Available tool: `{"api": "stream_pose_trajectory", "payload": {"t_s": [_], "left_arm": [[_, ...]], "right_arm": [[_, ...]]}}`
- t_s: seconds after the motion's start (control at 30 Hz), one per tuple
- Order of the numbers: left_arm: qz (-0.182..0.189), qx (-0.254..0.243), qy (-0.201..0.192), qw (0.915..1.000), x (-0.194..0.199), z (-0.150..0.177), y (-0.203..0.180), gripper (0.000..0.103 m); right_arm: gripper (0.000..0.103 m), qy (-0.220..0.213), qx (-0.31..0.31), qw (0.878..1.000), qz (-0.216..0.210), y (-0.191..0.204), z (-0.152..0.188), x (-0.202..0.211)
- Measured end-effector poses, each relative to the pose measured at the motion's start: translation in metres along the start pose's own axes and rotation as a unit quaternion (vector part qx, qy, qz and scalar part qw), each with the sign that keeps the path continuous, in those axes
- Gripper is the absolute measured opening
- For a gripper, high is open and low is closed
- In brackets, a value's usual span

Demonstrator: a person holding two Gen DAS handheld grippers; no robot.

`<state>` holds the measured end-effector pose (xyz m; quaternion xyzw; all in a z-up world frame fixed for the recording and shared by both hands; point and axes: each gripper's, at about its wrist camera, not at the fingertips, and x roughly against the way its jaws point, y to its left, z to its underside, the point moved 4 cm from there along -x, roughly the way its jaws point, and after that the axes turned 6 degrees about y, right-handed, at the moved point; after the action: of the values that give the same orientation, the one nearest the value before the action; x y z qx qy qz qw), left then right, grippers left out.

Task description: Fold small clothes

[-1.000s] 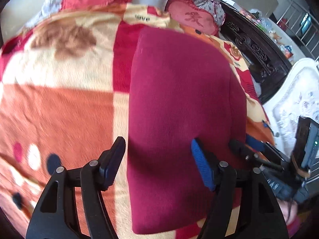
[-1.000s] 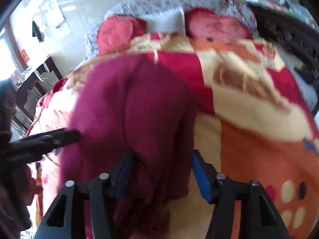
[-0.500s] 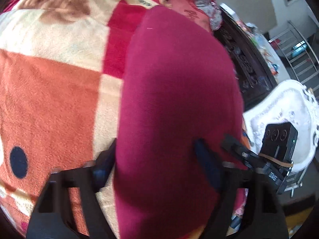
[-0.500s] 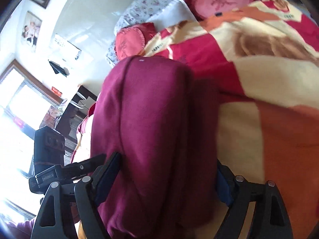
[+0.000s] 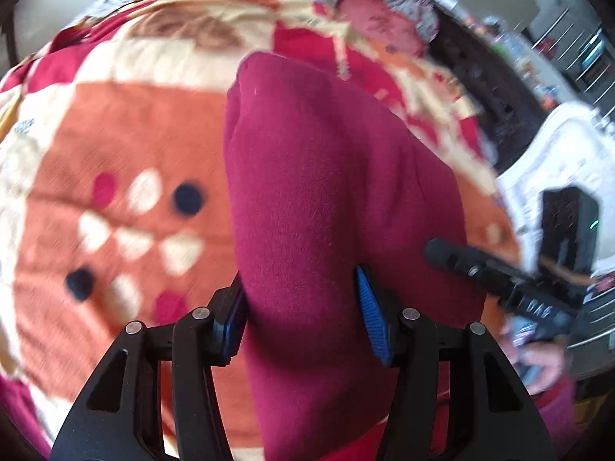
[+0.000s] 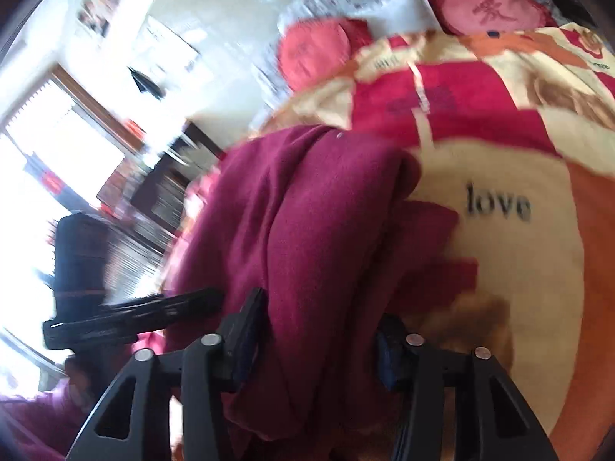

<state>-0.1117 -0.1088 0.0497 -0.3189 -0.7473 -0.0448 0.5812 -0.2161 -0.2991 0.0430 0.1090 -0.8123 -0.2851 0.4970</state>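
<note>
Maroon garment (image 5: 326, 199) is bunched into a long fold on the bed, lying on the blanket (image 5: 127, 146), which is orange, cream and red.

Left gripper (image 5: 301, 317): jaws have just been closing and now clamp the near end of the garment, with a blue pad pressed in on each side and cloth filling the gap. Same cloth runs away from the camera toward the pillows (image 5: 369, 19).

Right gripper (image 6: 319, 340): jaws have also just been closing, and the garment (image 6: 307, 223) sits thick between them. Left finger is buried in the fabric and the right pad touches its edge, so clamped on it too.

Each gripper shows in the other's view, just beside the cloth: right one at (image 5: 499, 272), left one at (image 6: 130, 315). Both grip the same end of the garment, side by side.

Blanket reads "love" (image 6: 497, 203) right of the fold. Both views are motion-blurred.
</note>
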Motion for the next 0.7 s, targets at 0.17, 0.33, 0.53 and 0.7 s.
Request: {"api": "stream_pose_trajectory", "payload": {"t_s": [0.17, 0.33, 0.53, 0.7], "left_arm": [[-0.051, -0.015, -0.044, 0.9976, 0.008, 0.019, 0.002, 0.053], [-0.086, -0.031, -0.054, 0.9944, 0.010, 0.017, -0.002, 0.053], [-0.111, -0.014, -0.079, 0.9906, 0.025, 0.017, 0.000, 0.053], [-0.135, -0.017, -0.100, 0.9855, 0.040, 0.016, 0.001, 0.053]], "right_arm": [[0.052, -0.005, 0.003, 0.999, 0.047, 0.008, 0.020, 0.018], [0.052, -0.025, 0.103, 0.991, 0.077, 0.059, 0.024, 0.048], [0.047, 0.000, 0.177, 0.975, 0.133, 0.082, 0.036, 0.010], [0.048, 0.027, 0.148, 0.973, 0.178, 0.051, 0.049, -0.019]]}}
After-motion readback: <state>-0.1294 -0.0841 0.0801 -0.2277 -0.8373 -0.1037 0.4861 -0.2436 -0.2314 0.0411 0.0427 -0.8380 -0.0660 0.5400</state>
